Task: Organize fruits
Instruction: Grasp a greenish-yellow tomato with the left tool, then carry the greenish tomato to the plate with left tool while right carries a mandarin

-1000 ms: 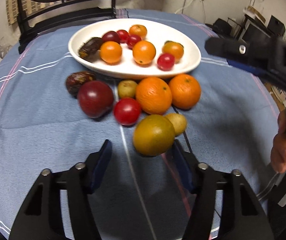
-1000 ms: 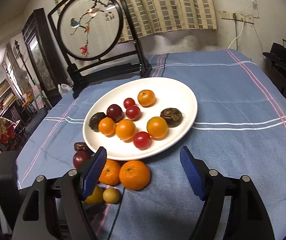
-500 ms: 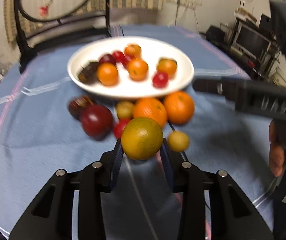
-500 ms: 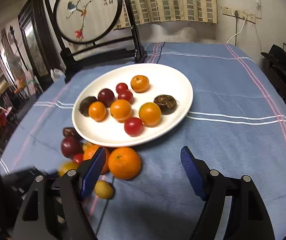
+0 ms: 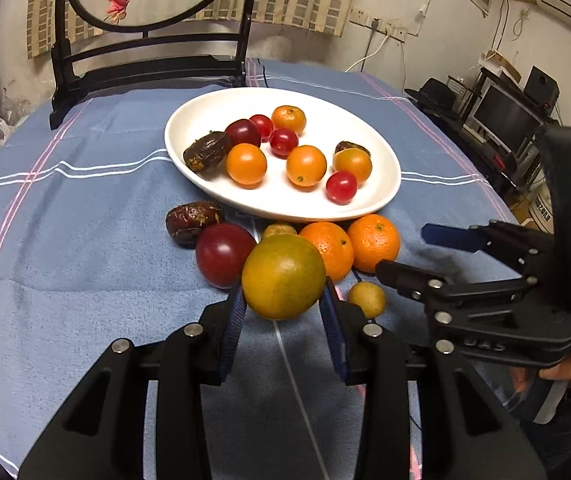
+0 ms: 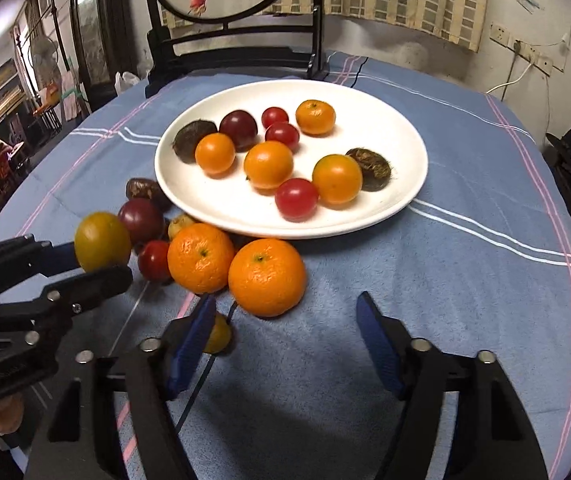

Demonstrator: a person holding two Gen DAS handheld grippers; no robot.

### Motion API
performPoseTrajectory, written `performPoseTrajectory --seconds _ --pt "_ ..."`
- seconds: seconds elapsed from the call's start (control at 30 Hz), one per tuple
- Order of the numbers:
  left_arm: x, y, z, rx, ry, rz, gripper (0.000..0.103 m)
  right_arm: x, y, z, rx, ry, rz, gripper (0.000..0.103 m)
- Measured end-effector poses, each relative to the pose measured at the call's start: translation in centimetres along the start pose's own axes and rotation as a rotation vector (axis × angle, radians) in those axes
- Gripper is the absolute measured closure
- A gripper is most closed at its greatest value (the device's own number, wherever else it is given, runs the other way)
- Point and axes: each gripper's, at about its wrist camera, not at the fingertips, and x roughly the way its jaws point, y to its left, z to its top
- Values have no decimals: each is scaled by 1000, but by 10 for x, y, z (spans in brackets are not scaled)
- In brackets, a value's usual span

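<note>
My left gripper (image 5: 283,308) is shut on a green-yellow orange (image 5: 283,276) and holds it above the cloth; it also shows in the right wrist view (image 6: 102,242). A white plate (image 5: 381,196) holds several small oranges, red tomatoes and dark fruits. In front of it lie two oranges (image 6: 266,277), a dark red plum (image 5: 223,254), a red tomato (image 6: 153,260), a brown fruit (image 5: 191,220) and small yellow fruits (image 5: 367,299). My right gripper (image 6: 285,340) is open and empty, just in front of the near orange.
The round table wears a blue striped cloth (image 5: 65,240). A black wooden stand with a round embroidered screen (image 5: 145,60) stands at the back edge. Shelves and a monitor (image 5: 505,120) are off the table to the right.
My left gripper closed on the green-yellow orange and lifted it off the cloth. My right gripper moved down and closer to the two oranges, still open.
</note>
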Motion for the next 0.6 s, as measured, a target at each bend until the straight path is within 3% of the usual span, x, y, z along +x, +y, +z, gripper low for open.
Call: performPoseTrajectory --seconds 0.1,0.4,0.6 --pt "2 1 0 -5 15 -8 66 7 4 -1 -7 11 9 55" --pt "4 1 -1 -12 23 -17 66 20 2 3 56 0 59 58" --pt "6 3 -2 -16 19 4 66 3 -11 4 130 -25 91 59"
